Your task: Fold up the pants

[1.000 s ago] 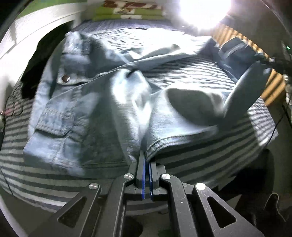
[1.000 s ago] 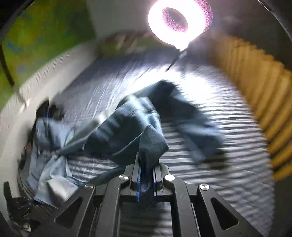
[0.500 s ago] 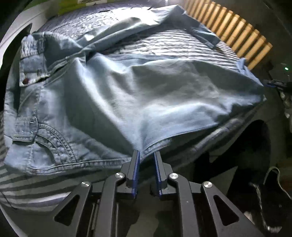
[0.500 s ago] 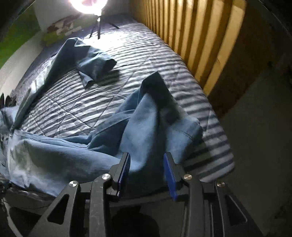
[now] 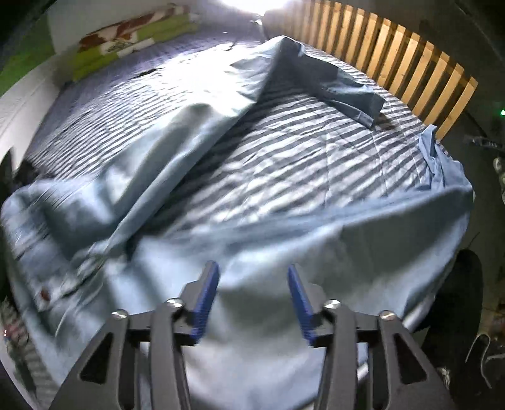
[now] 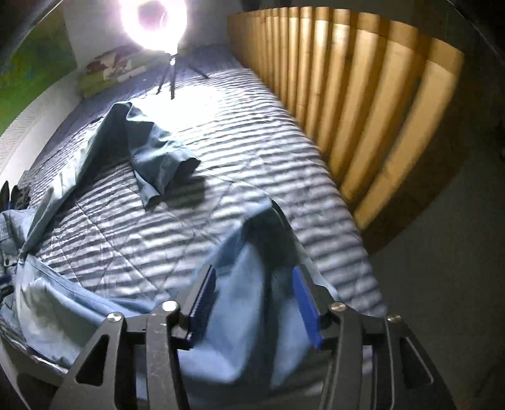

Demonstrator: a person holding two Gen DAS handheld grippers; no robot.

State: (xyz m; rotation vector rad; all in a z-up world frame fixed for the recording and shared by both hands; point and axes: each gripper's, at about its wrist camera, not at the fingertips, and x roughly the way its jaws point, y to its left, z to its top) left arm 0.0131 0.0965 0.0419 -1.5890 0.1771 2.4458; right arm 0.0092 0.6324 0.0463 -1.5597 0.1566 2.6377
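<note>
Light blue denim pants (image 5: 284,239) are lying spread across the grey-striped quilted bed (image 5: 284,157) beside a wooden slatted rail (image 6: 363,110). Left gripper (image 5: 252,293) and right gripper (image 6: 255,293) jaws are opening above the fabric, gripping nothing; a ring lamp (image 6: 154,22) is glaring.

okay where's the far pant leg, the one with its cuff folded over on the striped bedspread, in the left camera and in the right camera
Left wrist view: the far leg of the light blue denim pants lies upper right of centre, cuff pointing right toward the wooden slats.
Right wrist view: the same far leg lies upper left of centre, below the bright ring light.
Shared landmark: the wooden slatted bed rail, right of the leg in both views.
</note>
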